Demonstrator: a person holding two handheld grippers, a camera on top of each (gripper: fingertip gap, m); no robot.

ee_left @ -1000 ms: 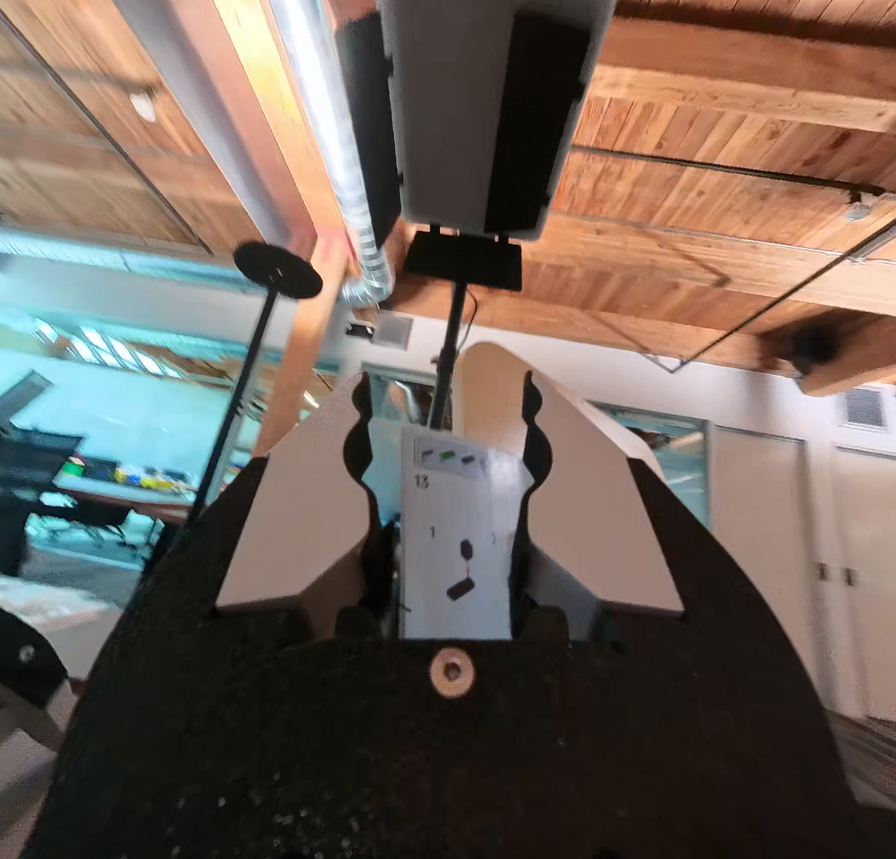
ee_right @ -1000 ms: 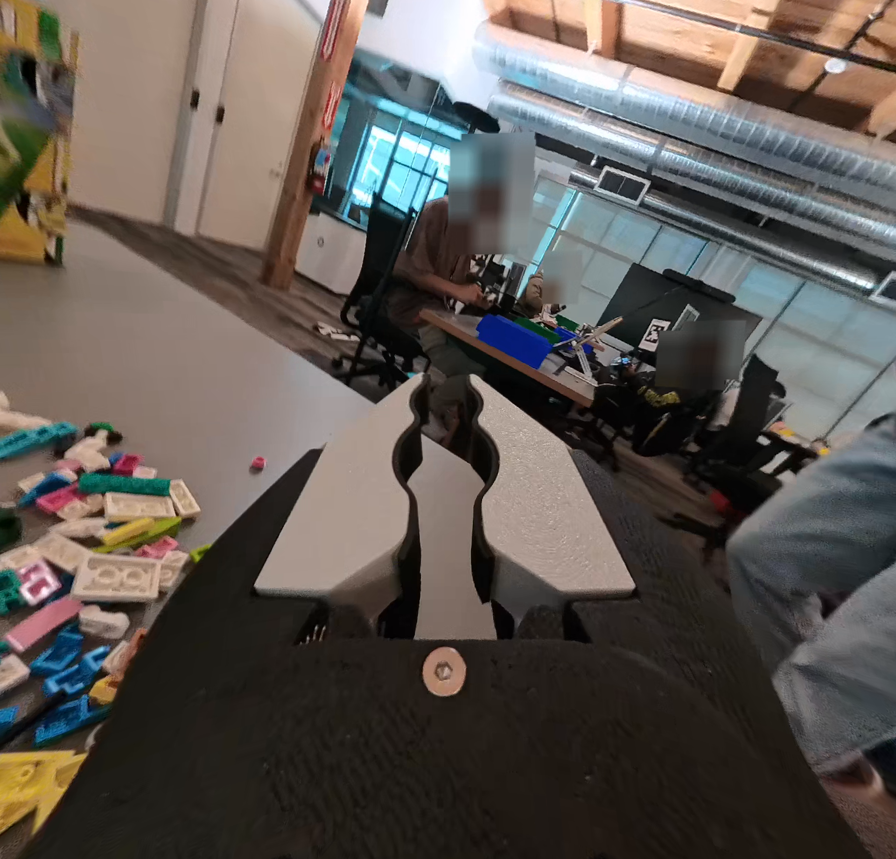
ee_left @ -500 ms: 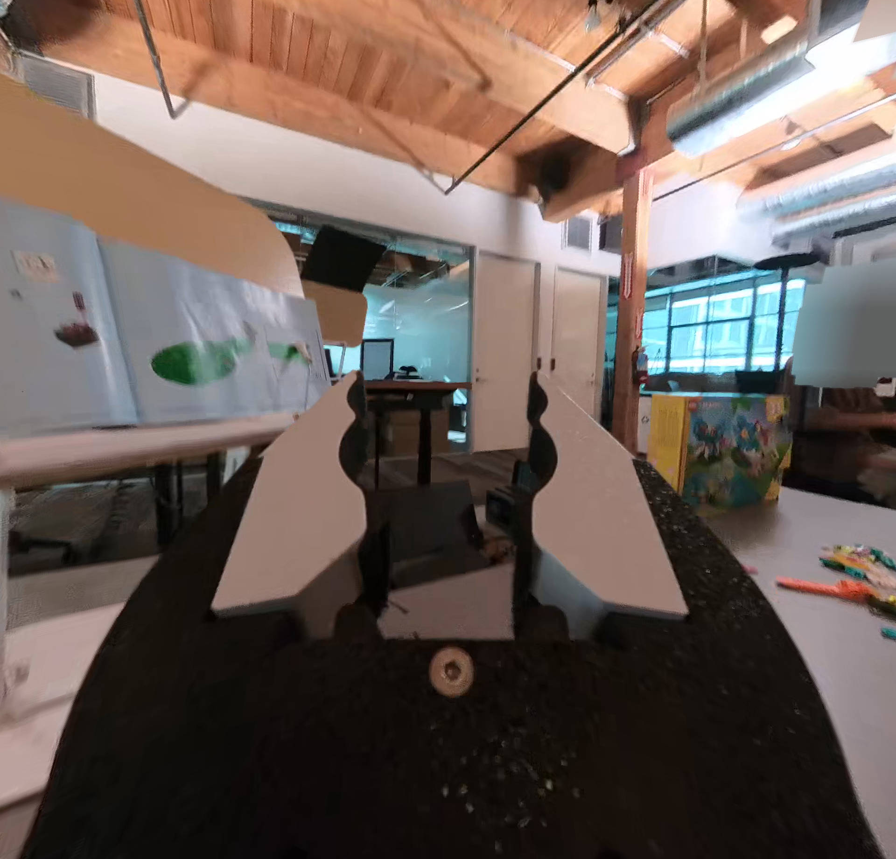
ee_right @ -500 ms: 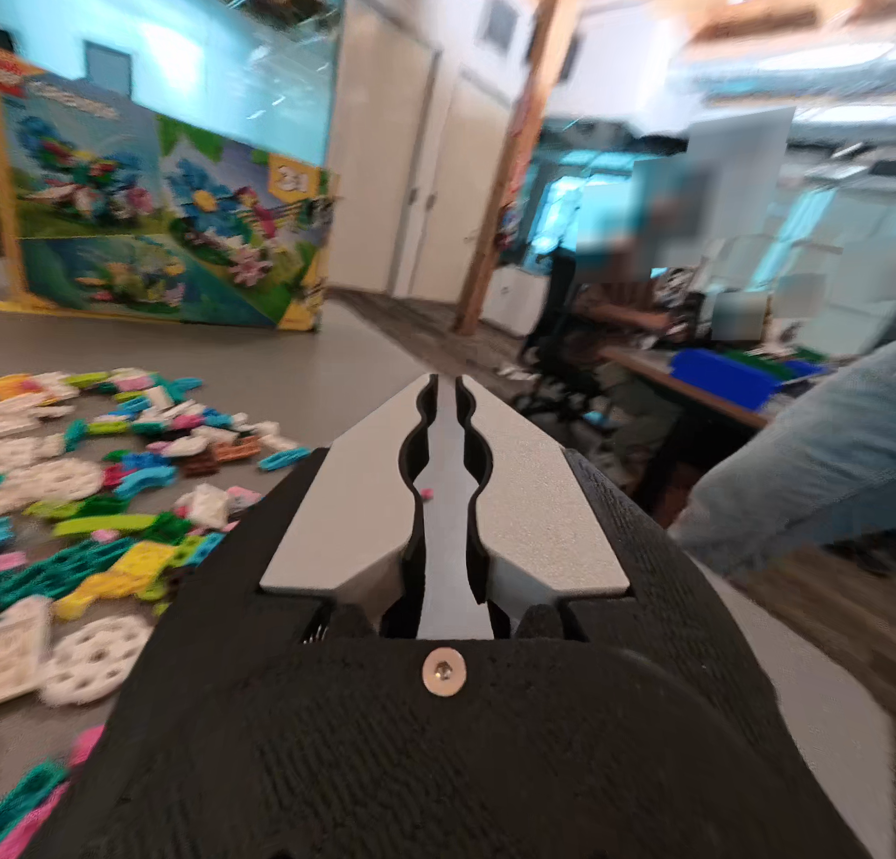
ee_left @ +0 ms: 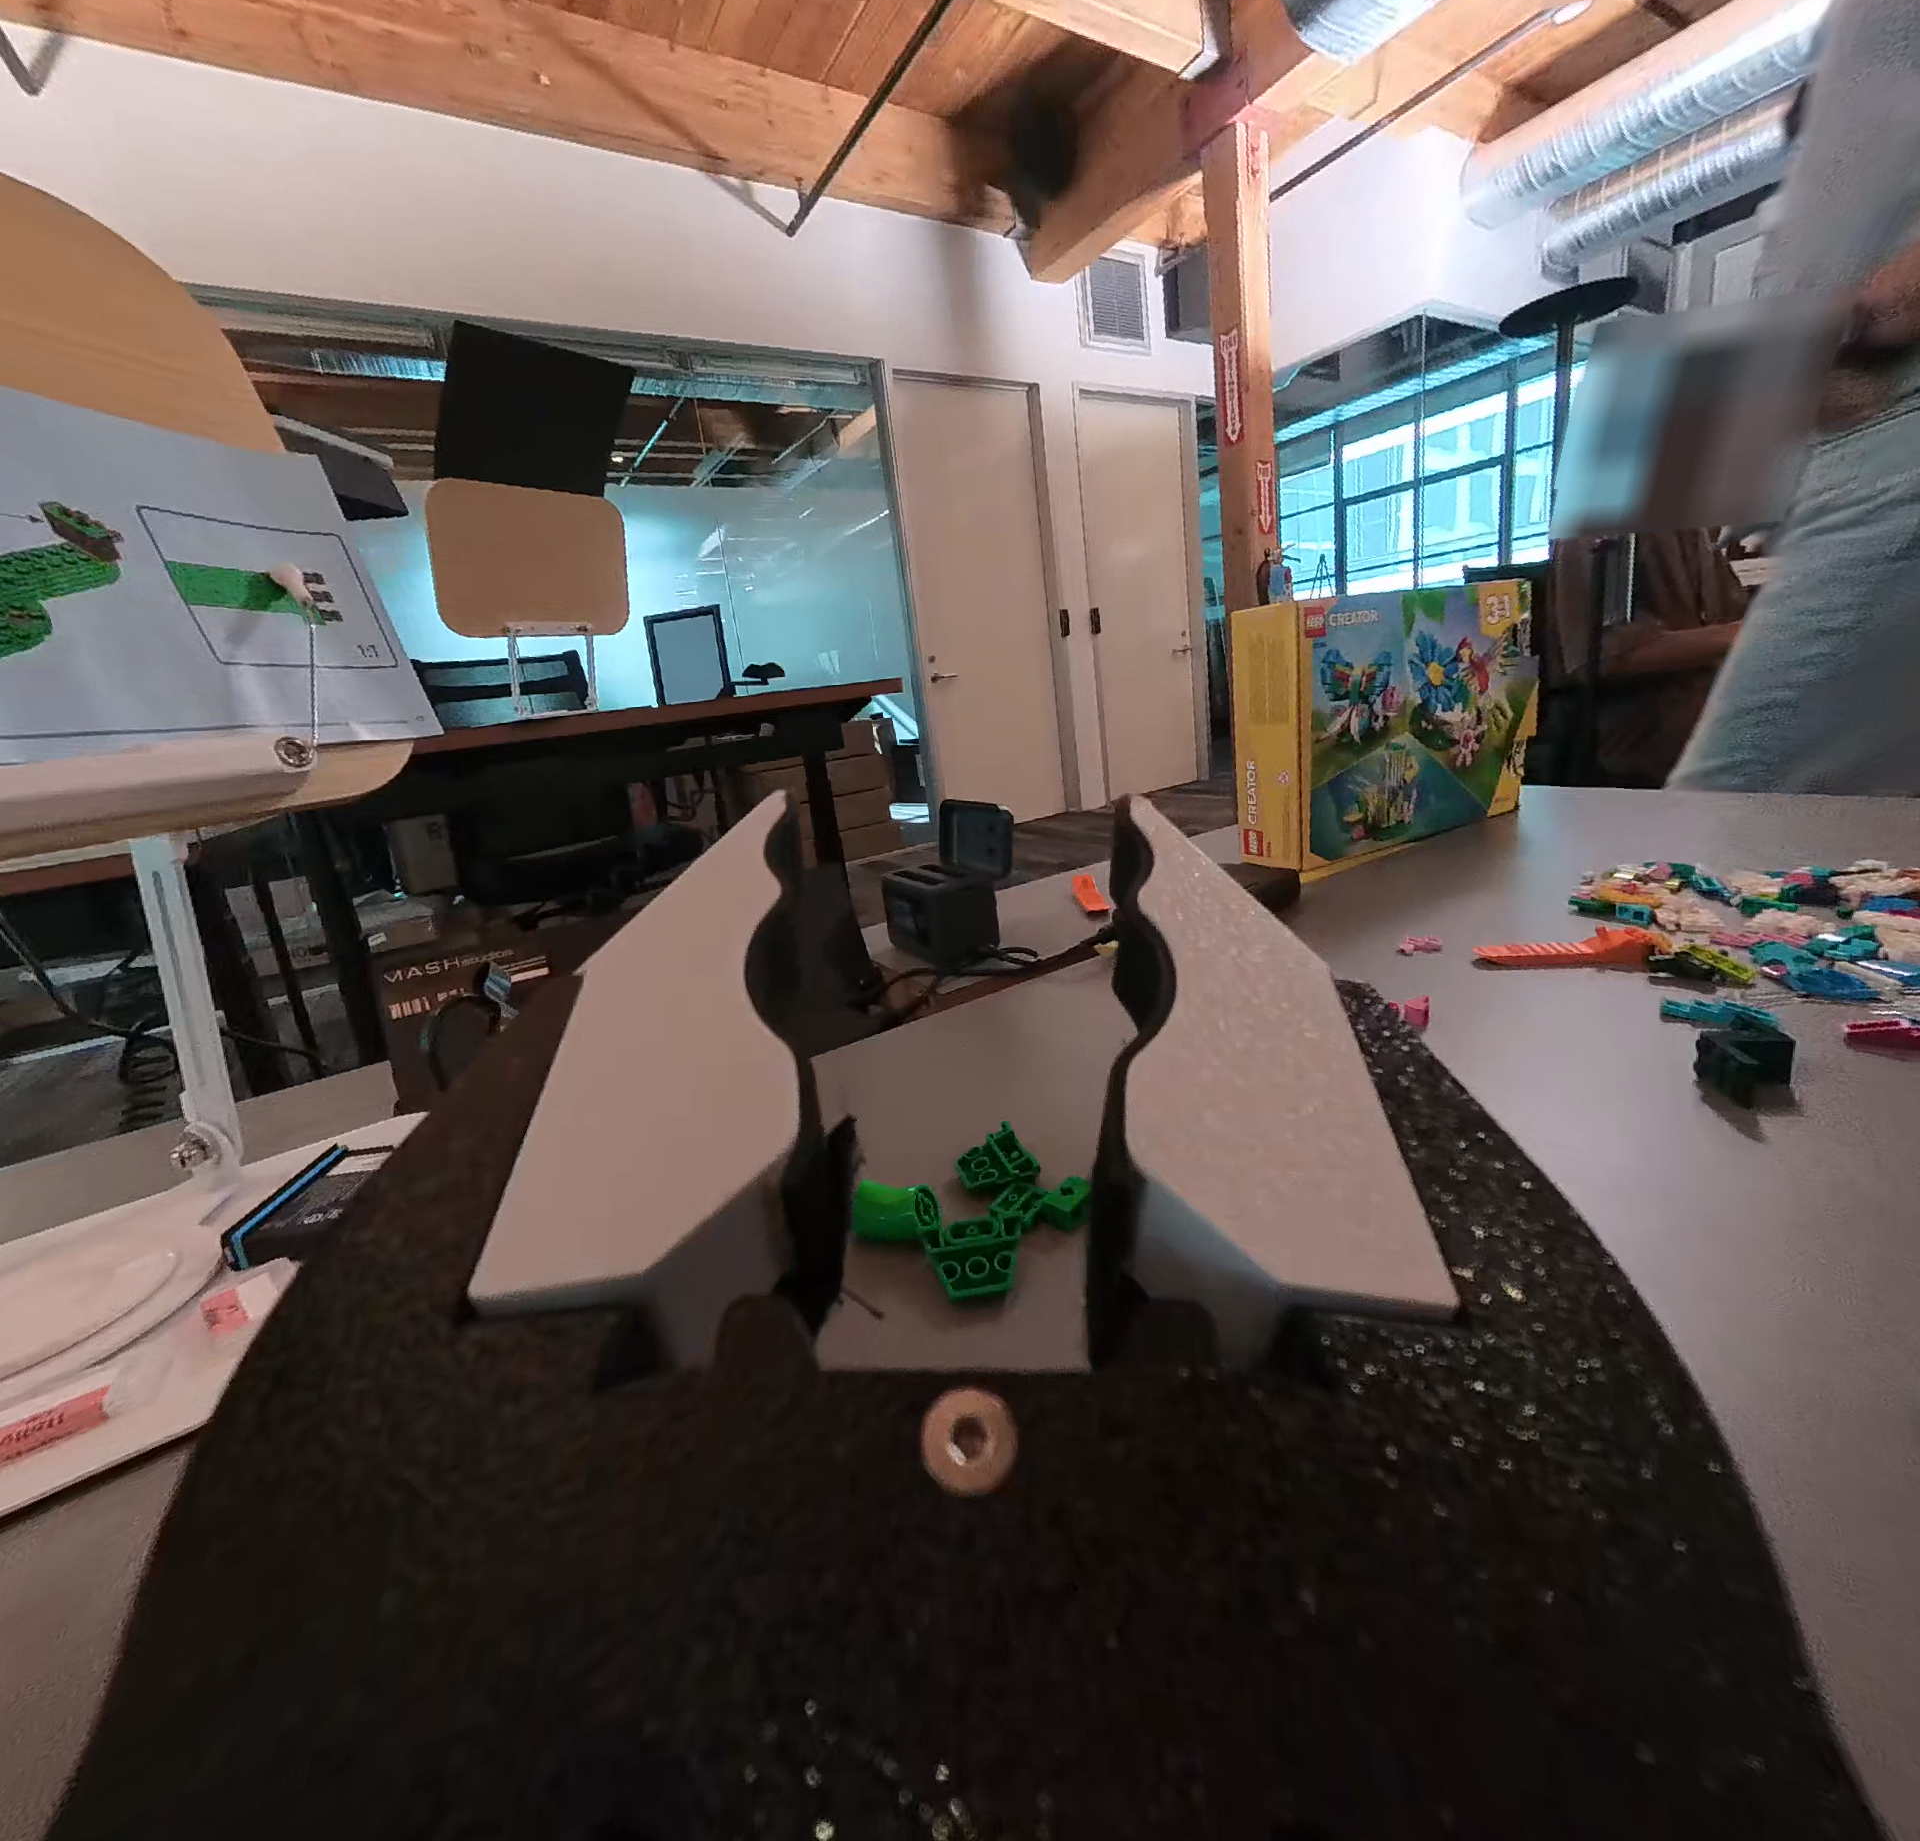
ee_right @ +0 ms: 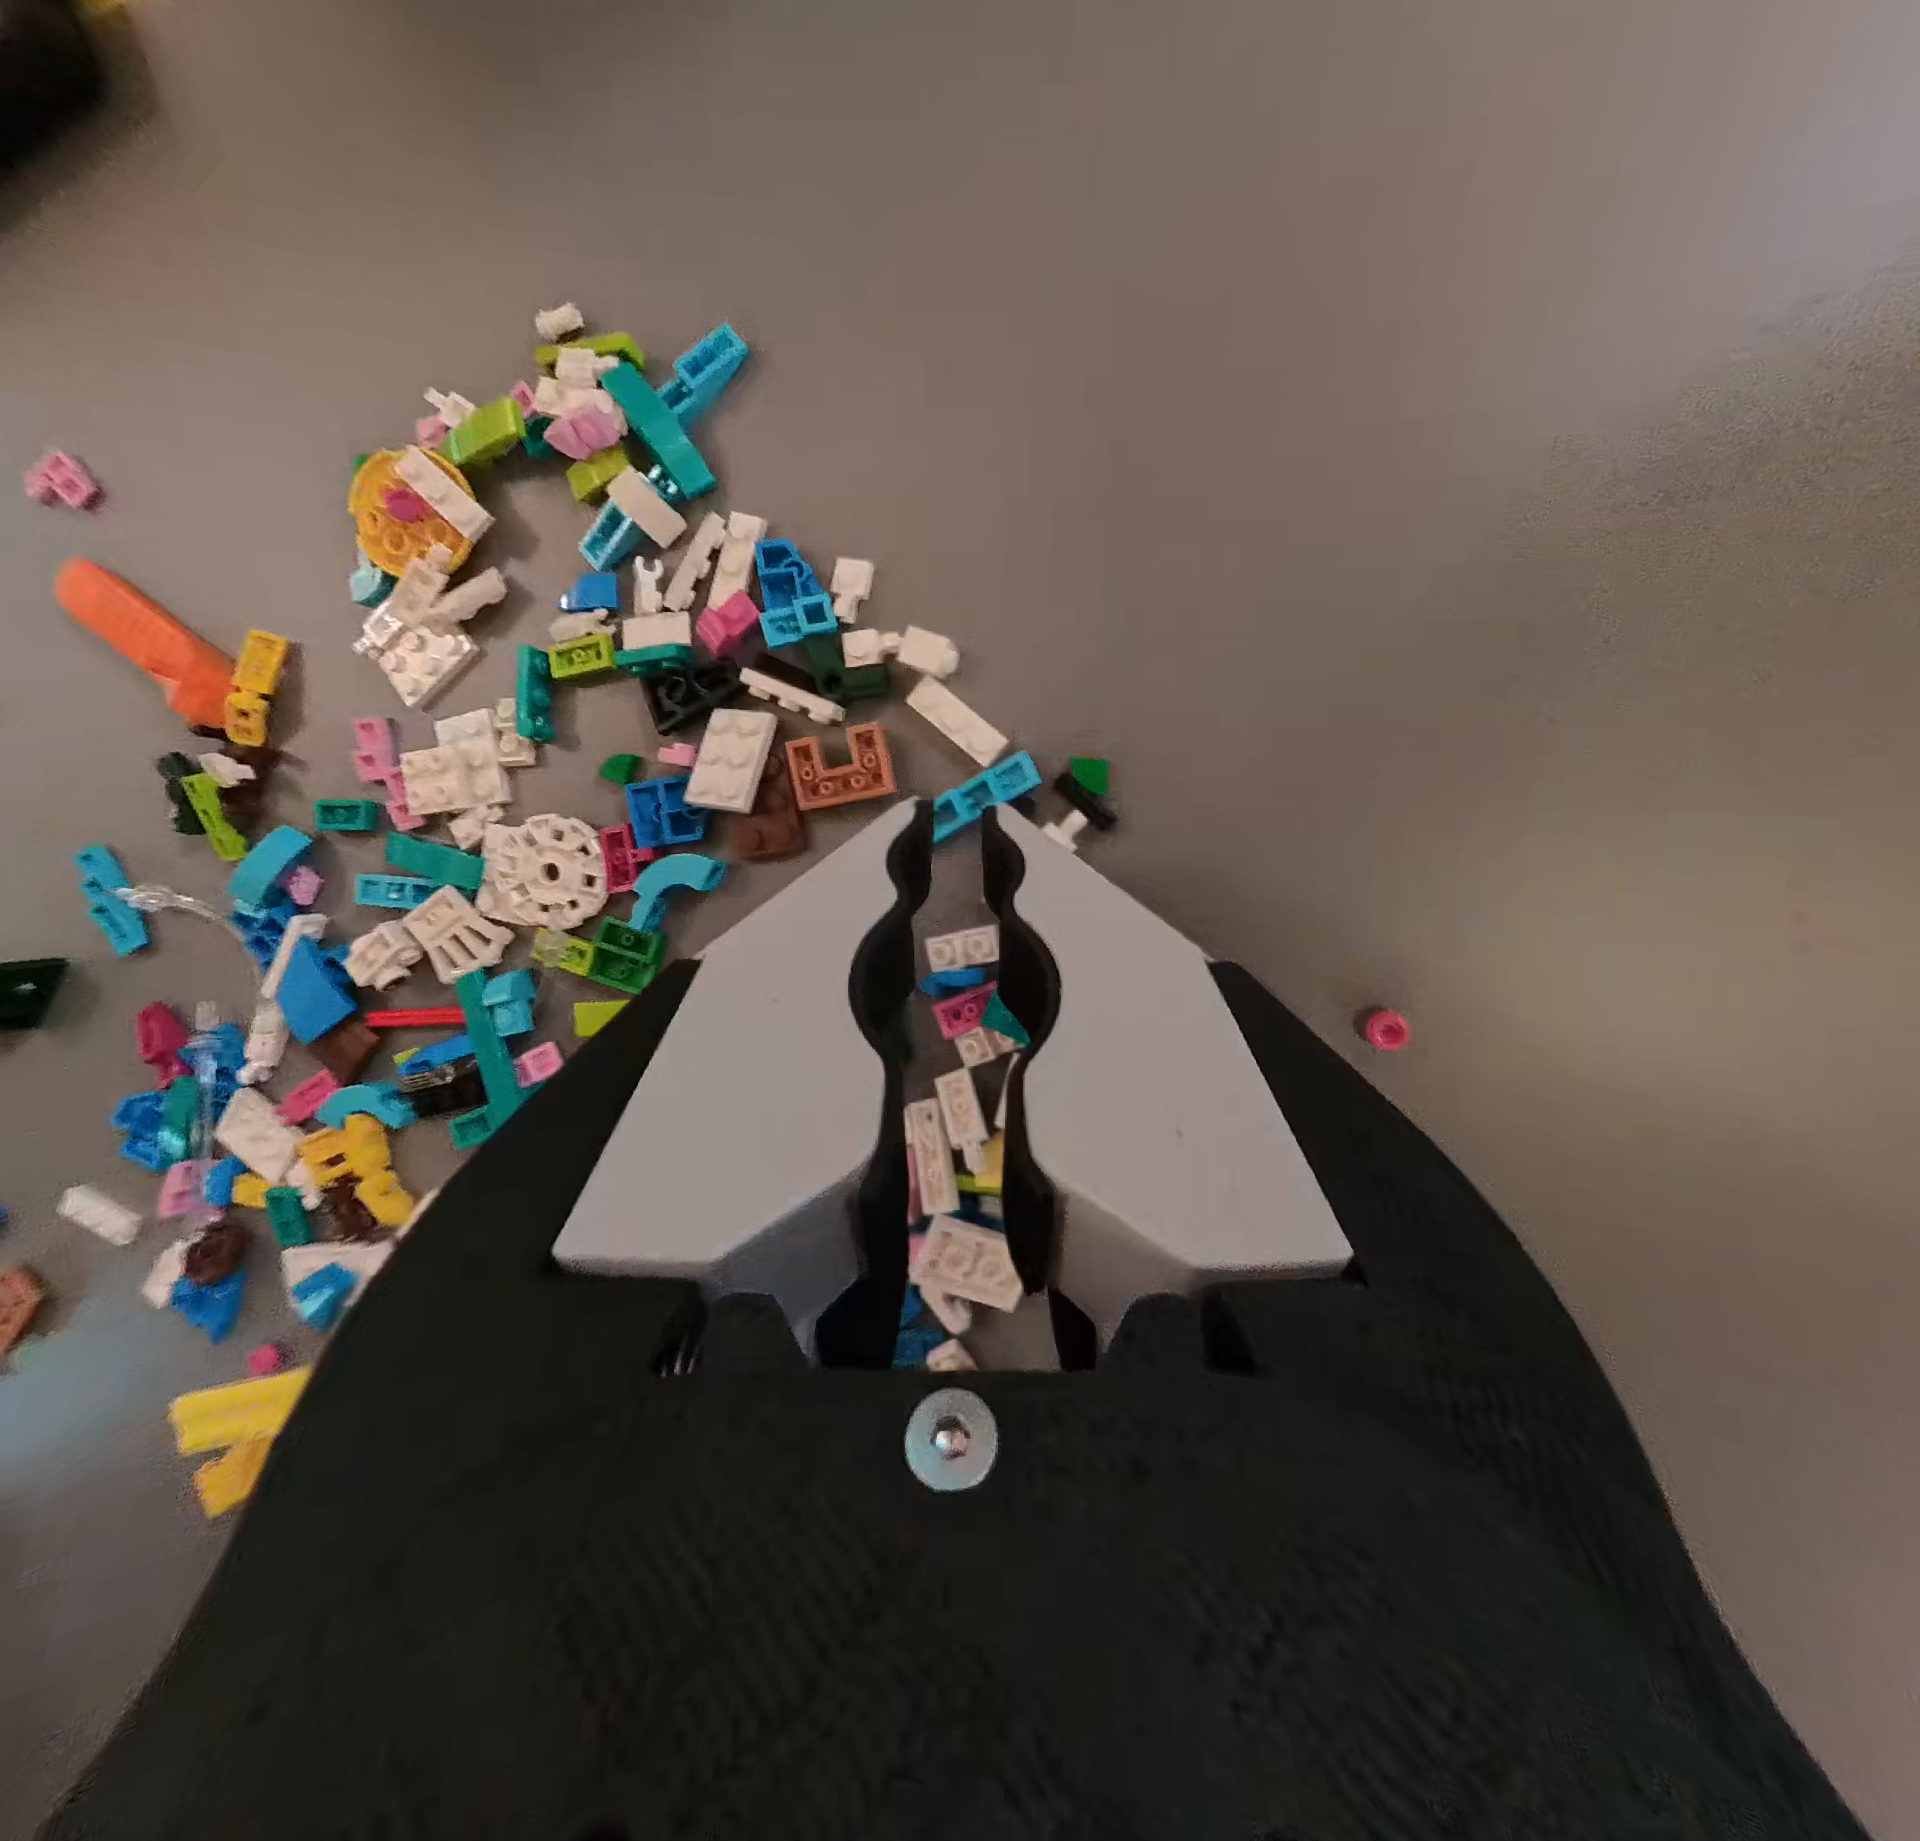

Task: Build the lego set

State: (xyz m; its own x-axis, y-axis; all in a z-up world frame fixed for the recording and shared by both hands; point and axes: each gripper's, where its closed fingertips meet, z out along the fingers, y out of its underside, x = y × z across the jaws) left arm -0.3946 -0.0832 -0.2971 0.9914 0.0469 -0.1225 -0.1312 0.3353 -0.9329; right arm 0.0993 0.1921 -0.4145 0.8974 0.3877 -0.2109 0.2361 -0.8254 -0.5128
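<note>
My left gripper (ee_left: 956,815) is open and empty, low over the grey table (ee_left: 1558,1272). Several small green lego pieces (ee_left: 982,1220) lie on the table between its fingers. The open instruction booklet (ee_left: 187,628) stands on a stand to the left. My right gripper (ee_right: 953,820) points down over the right edge of a wide pile of mixed coloured lego pieces (ee_right: 540,752). Its jaws are nearly closed with a thin gap and hold nothing. White and pink pieces show through the gap. The same pile (ee_left: 1766,918) shows at the right of the left wrist view.
The yellow lego box (ee_left: 1382,721) stands at the table's far edge. An orange brick separator (ee_right: 145,638) lies at the pile's left. A lone pink round stud (ee_right: 1384,1029) lies right of the gripper. A dark charger block (ee_left: 940,908) and cables sit ahead. A person stands at right. About 60 cm separates my left fingertips from my right. The orange brick separator (ee_right: 145,638) lies some 25 cm from my right tips, 35 cm from my left tips.
Both grippers have swung down from facing the room and ceiling to the table. The left now frames the green pieces. The right now looks down on the pile, jaws still nearly closed.
</note>
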